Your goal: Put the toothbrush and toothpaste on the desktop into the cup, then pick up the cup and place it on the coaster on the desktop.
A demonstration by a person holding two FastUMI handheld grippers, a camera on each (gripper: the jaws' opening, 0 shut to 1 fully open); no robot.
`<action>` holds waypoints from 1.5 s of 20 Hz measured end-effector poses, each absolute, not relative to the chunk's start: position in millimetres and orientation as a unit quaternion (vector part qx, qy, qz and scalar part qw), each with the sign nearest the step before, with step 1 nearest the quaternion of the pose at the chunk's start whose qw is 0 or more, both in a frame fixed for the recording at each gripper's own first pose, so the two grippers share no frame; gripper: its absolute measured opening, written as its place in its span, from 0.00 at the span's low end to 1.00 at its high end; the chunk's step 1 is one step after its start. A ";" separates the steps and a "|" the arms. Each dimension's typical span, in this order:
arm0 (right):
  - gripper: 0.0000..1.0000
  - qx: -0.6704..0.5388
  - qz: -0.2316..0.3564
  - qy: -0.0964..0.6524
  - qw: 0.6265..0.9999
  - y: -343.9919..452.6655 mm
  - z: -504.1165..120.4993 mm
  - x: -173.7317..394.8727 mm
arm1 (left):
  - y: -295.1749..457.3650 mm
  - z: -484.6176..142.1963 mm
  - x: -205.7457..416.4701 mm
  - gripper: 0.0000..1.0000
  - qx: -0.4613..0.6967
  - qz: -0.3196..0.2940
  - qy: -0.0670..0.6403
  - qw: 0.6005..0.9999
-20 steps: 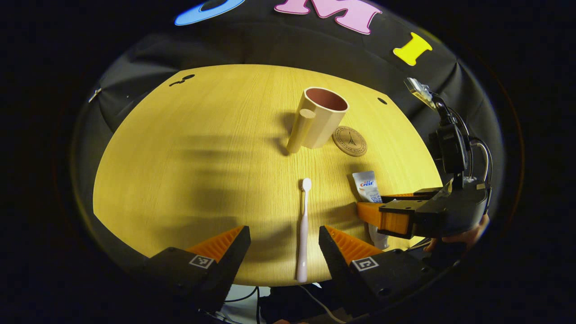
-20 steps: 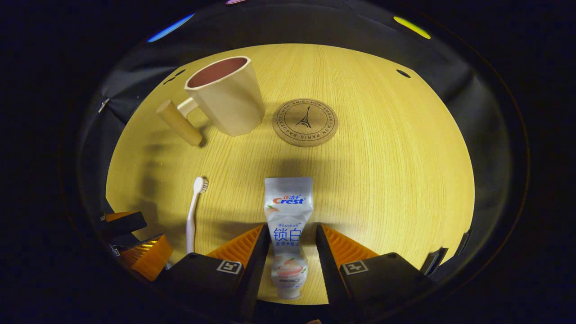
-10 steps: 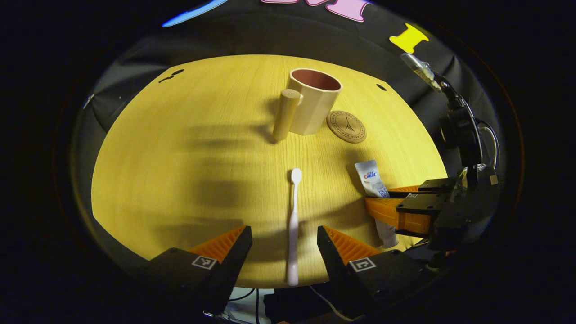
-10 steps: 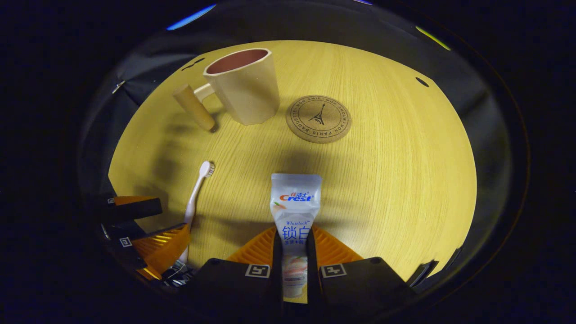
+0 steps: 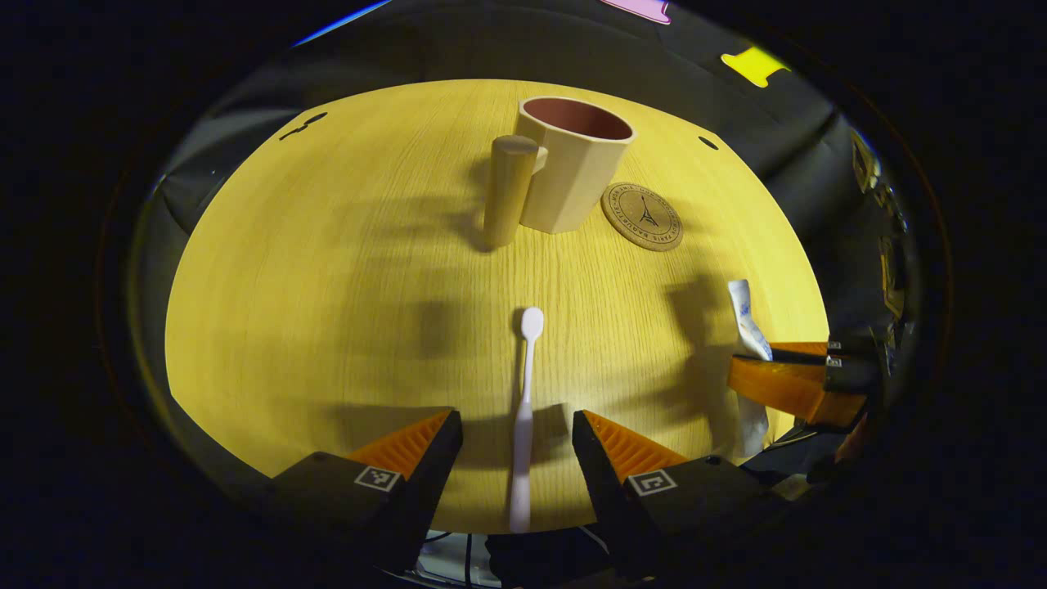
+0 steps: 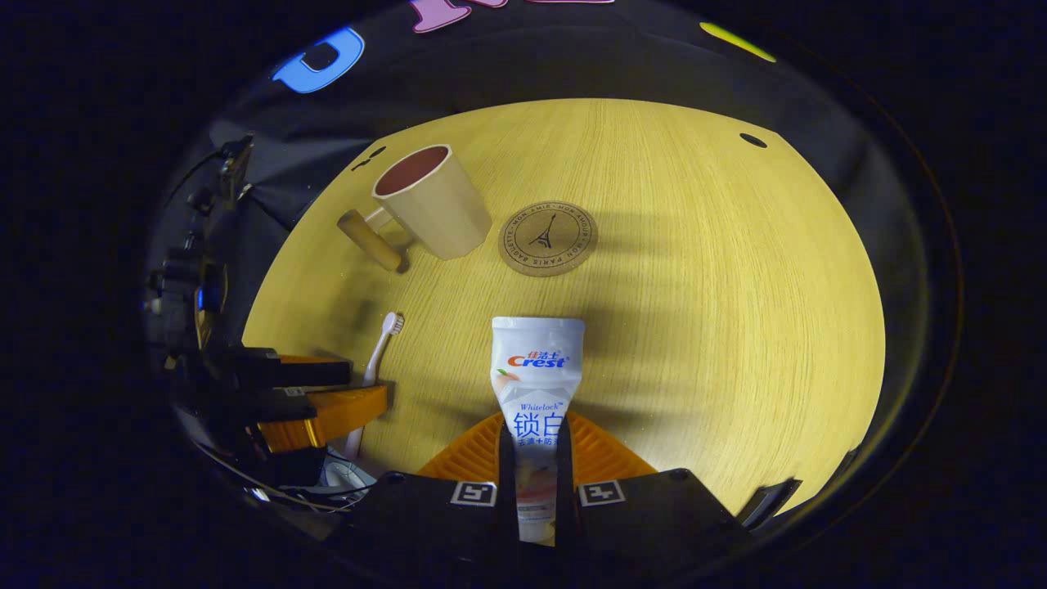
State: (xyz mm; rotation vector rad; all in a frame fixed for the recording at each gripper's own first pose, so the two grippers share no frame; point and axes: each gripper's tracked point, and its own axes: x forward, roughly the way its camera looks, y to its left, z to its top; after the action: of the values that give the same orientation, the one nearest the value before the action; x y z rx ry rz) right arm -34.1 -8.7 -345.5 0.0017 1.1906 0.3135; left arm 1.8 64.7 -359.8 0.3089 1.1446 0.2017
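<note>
At the bench's near edge, the toothbrush [image 5: 523, 409] lies lengthwise between the left gripper's [image 5: 517, 438] spread fingers, head toward the cup [image 5: 572, 172] by the far edge, while the right gripper [image 6: 536, 483] pinches the toothpaste [image 6: 536, 384] beside it.

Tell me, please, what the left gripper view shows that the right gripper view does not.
Left gripper view alone: the toothbrush at full length on the table, its handle between the fingers of the open left gripper, untouched. Right gripper view alone: the flat printed front of the toothpaste, pinched low down by both fingers of the right gripper. Shared: the upright cup with its handle, the coaster beside it, bare, and the wooden table.
</note>
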 end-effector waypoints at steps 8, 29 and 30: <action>0.21 0.047 0.114 0.548 0.828 -44.8 -339.9 -13.5 | 66.4 -365.5 3.7 0.64 0.204 0.127 0.567 0.788; 0.21 0.117 0.097 0.380 0.913 -35.0 -231.8 -7.9 | 41.5 -323.8 6.3 0.06 0.133 -0.008 0.494 0.859; 0.21 0.124 0.101 0.362 0.918 -28.8 -222.7 -5.6 | 39.7 -310.5 7.7 0.06 0.123 -0.016 0.476 0.871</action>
State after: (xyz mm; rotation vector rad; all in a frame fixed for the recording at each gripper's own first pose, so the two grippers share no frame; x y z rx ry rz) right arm -5.6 -28.8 -222.7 0.2540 0.7447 0.2084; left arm 7.7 39.7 -310.5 0.2570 0.9949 -0.0333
